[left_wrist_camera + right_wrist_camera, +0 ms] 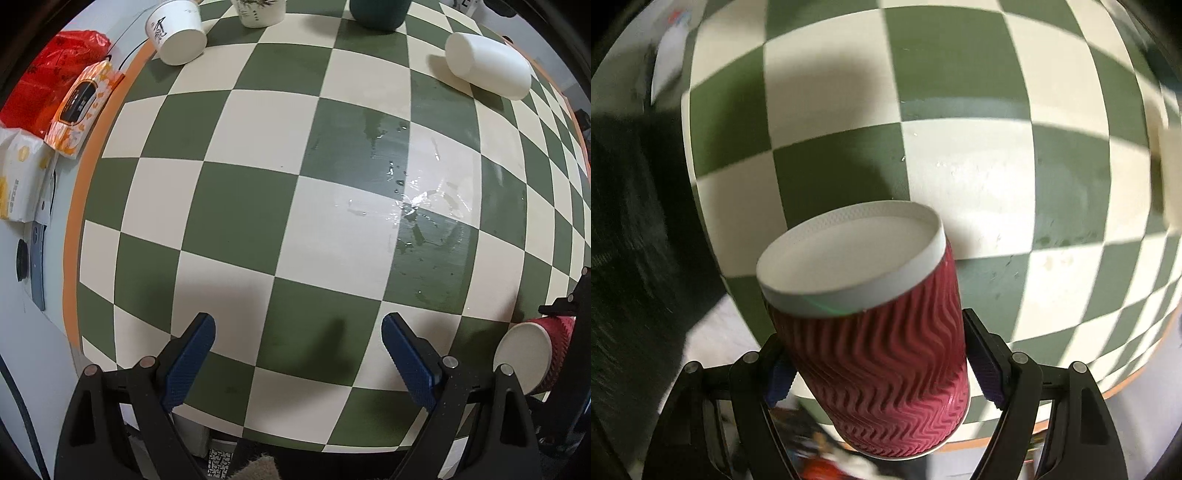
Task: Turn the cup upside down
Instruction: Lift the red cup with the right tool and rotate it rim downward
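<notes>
A red ripple-wall paper cup (886, 354) with a white base is clamped between the pads of my right gripper (882, 365). Its flat white bottom points forward and up, toward the checkered table (960, 166); its mouth faces back toward the camera. It is held in the air, tilted. The same cup (532, 350) shows at the right edge of the left wrist view, with the right gripper's black frame beside it. My left gripper (299, 354) is open and empty, low over the table's near edge.
A white cup (487, 64) lies on its side at the far right. A printed paper cup (177, 35), another printed cup (258, 13) and a dark green cup (380, 13) stand along the far edge. Water (417, 199) wets the middle. Tissue packs (81, 107) lie left.
</notes>
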{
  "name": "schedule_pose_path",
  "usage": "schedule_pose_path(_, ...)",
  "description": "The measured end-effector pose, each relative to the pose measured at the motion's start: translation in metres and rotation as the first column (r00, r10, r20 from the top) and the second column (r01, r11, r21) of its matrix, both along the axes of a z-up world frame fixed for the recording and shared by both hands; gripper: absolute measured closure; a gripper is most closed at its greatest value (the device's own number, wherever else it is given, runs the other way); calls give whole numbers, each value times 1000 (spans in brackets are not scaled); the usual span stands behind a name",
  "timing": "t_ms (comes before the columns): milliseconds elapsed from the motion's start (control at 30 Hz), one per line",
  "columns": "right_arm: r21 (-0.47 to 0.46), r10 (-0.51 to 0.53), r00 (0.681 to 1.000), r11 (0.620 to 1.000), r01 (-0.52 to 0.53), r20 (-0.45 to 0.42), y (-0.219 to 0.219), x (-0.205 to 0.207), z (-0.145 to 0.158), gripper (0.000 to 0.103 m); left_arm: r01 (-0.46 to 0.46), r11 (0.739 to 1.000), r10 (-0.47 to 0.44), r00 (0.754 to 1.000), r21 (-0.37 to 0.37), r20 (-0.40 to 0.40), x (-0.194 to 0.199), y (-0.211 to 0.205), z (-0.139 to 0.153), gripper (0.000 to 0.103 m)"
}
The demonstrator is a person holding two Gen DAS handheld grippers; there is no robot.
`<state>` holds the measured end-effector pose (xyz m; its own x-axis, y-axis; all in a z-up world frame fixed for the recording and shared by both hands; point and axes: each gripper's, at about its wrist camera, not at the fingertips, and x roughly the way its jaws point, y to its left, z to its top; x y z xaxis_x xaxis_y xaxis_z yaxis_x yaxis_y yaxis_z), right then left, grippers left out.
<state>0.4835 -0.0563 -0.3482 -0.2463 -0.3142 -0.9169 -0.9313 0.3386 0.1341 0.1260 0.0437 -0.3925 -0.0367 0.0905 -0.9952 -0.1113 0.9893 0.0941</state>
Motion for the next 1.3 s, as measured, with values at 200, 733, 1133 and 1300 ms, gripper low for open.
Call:
schedule_pose_path(200,11,-200,978,980,201,-64,-15,70,7,21,14,1000,-14,1000,0,2,10,-12,12,10)
schedule_pose_path(733,-8,-386,922,922,386,-18,-82,218,22,21,32,999,-32,999,-5,5,8,-16,10,10)
schedule_pose_path(1133,36,-441,897,897,441,11,-104,321,81,13,51,997,-51,999,-63,5,12,-20,10,10)
schedule_pose_path(1300,33,-459,888,888,458,28,-82,317,82,13,79,994,-78,997,-73,12,16,-24,8,10)
